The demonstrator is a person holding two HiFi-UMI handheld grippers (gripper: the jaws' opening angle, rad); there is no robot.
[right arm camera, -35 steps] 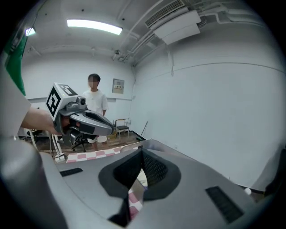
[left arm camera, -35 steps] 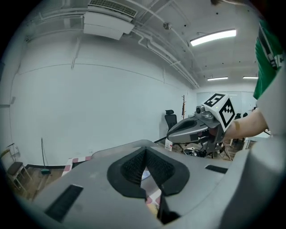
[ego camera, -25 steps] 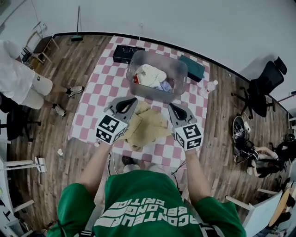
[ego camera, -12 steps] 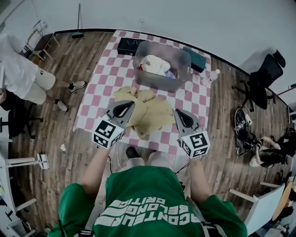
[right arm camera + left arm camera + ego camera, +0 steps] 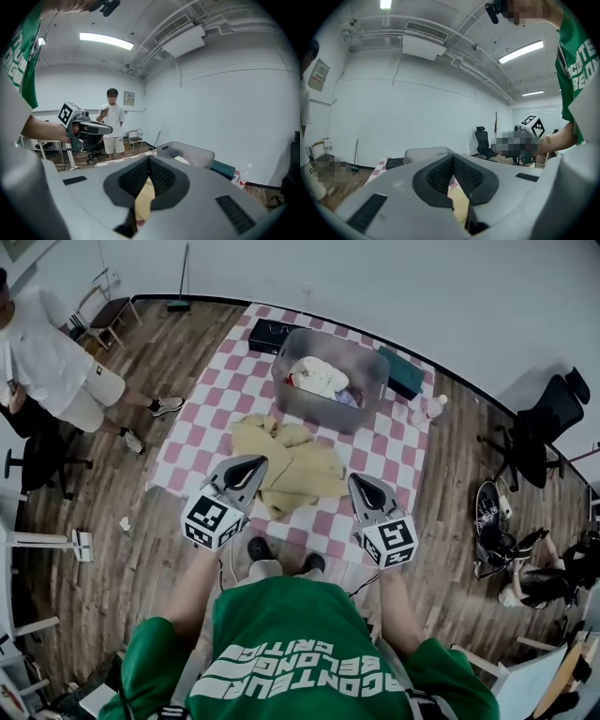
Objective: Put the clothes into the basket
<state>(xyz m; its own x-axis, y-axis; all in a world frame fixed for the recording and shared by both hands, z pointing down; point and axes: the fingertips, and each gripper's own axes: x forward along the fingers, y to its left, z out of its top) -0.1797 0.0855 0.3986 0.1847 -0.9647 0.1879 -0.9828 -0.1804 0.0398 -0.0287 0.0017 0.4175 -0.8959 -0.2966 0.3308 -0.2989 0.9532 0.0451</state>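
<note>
Yellow garment [image 5: 292,468] is lying crumpled on the pink-and-white checkered mat [image 5: 216,399] at the middle of the head view, just below the grey basket [image 5: 372,371], which is holding a white piece of clothing [image 5: 319,377]. The left gripper [image 5: 246,468] is hanging over the garment's lower left edge and the right gripper [image 5: 361,486] over its lower right. Both are keeping their jaws pressed together, gripping nothing — yellow cloth is only showing through the slit beneath them. A person in white [image 5: 52,357] is standing at the upper left.
</note>
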